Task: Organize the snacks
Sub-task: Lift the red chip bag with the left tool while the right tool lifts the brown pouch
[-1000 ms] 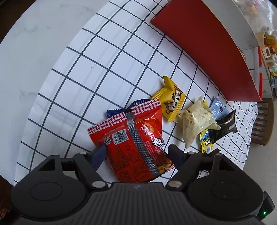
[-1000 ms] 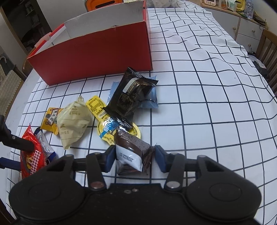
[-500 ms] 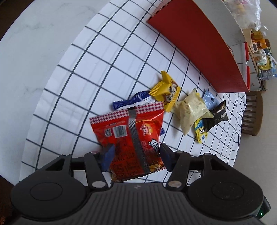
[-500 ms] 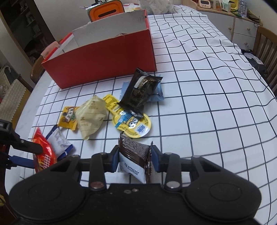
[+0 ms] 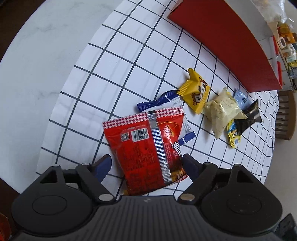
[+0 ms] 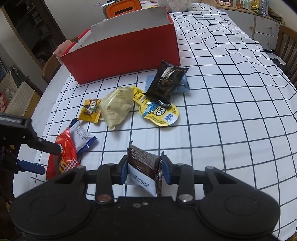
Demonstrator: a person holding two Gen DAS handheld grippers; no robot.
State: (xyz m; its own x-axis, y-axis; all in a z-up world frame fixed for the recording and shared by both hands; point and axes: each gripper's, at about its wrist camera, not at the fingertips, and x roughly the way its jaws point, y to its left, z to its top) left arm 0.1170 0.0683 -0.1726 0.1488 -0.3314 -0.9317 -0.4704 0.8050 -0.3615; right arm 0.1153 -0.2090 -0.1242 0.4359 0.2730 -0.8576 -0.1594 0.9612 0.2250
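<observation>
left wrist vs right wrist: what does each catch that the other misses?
Left wrist only: the red packet's back with barcode and silver seam, between the left gripper's fingers, which look apart; the blue-and-white packet's full length.

Right wrist only: the brown packet clamped in the right gripper; the red box's open top and white inside; the orange container behind it.

Both: the yellow packet, pale packet, Minion cup lid, black packet, checked cloth.

Only clear print is "20250225 B27" on the brown wrapper; the red bag just shows a barcode.
</observation>
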